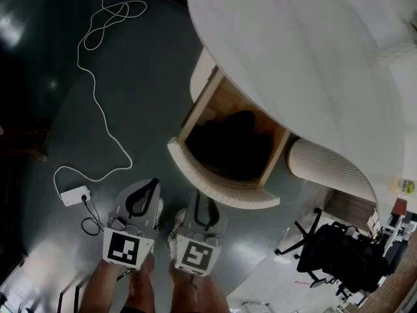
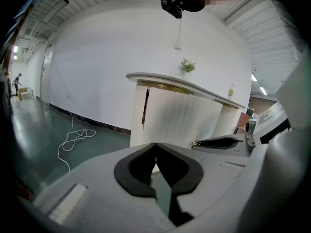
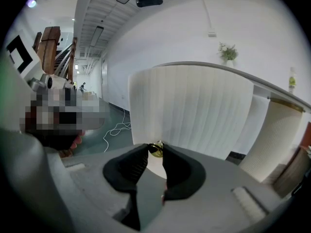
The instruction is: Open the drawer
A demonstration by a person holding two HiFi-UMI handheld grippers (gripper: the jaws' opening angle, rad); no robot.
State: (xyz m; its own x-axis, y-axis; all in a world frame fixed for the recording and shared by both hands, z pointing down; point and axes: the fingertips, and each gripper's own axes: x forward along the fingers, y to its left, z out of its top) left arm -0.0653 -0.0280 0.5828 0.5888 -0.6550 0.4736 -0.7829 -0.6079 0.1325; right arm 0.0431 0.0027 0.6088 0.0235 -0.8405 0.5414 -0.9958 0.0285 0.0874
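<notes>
The drawer (image 1: pixel 220 189) already stands well out from under the round white table top (image 1: pixel 313 64). In the head view its curved, fluted front has swung clear of the table's base and its dark inside lies open to the camera, at about twelve o'clock from the two grippers at the bottom of the frame. The right gripper (image 1: pixel 201 197) does the work: in its own view the two black pads are clenched on the small brass knob (image 3: pixel 155 149) in the middle of the drawer front, with the knob pinched right at the tips. The left gripper (image 1: pixel 153 186) hangs just beside it at its nine o'clock. Its jaws are closed tip to tip on nothing, and it points past the table's base without touching the drawer. A white cable (image 1: pixel 98 96) loops over the dark floor at about ten o'clock and runs down to a small power adapter (image 1: pixel 75 195), well clear of the drawer's path. By the look of it the opening is mostly done. The box is out far enough to show most of its depth, though its back end is tucked in shadow under the table top, so I cannot tell whether it has reached its stop. What seems left is a last short pull, if any travel remains, and then letting go of the knob.
</notes>
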